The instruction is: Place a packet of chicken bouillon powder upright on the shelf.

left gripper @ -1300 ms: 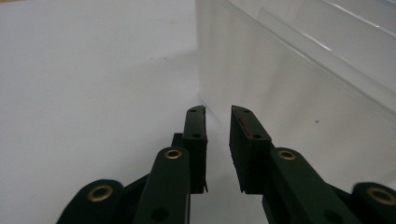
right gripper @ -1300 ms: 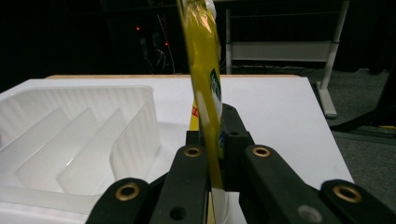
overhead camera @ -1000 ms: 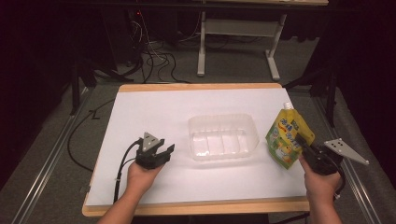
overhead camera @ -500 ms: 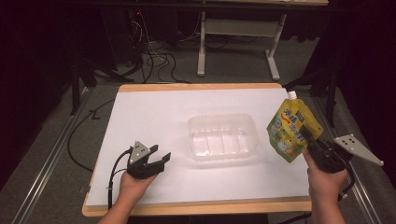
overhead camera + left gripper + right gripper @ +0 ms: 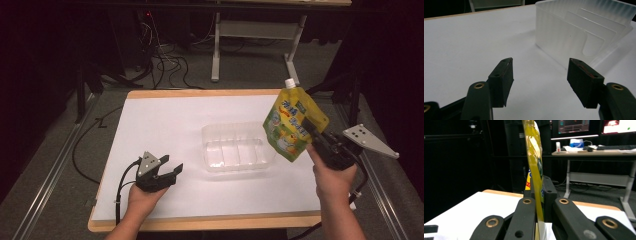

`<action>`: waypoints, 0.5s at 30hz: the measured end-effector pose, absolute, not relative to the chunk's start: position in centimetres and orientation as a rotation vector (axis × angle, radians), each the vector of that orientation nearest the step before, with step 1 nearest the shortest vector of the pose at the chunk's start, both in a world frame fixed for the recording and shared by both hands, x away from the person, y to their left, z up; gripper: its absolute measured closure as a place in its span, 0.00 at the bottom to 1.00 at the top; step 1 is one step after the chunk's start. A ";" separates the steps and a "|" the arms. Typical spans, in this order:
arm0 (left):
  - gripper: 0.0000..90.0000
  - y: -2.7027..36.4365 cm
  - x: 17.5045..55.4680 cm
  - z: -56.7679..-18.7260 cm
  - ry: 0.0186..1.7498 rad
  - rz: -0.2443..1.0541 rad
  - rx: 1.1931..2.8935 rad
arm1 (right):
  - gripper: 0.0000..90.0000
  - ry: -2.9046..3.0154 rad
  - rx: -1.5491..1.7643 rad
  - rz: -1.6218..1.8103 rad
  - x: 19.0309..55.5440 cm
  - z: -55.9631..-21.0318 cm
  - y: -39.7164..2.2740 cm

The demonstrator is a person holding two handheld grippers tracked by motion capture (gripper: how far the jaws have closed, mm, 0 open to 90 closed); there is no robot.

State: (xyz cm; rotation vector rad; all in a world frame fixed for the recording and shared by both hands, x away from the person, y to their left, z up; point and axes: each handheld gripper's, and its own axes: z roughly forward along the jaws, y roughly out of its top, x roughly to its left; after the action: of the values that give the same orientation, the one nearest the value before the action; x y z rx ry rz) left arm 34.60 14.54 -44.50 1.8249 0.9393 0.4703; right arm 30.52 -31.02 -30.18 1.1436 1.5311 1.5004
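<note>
We hold the yellow drink pouch (image 5: pixel 292 127) pinched tight in our right hand-held gripper (image 5: pixel 311 131), up beside the clear plastic tray (image 5: pixel 239 148). Our left hand-held gripper (image 5: pixel 172 170) has just been opening, empty. Next we probably lower the pouch into the tray.

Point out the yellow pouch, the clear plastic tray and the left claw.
yellow pouch (image 5: pixel 292 125), high view, middle of its printed face.
clear plastic tray (image 5: pixel 235 129), high view, far rim.
left claw (image 5: pixel 540 80), left gripper view, midway between its open fingertips.
</note>
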 end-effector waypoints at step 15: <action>0.41 14.1 34.6 -44.5 0.899 0.479 1.848 | 1.00 1.591 1.151 1.547 33.9 -31.7 -23.9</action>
State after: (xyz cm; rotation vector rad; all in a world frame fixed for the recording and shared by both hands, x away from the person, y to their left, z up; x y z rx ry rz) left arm 34.59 14.06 -44.48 1.8485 0.8985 0.4791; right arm 33.92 -23.90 -31.68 1.1512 1.5909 1.5471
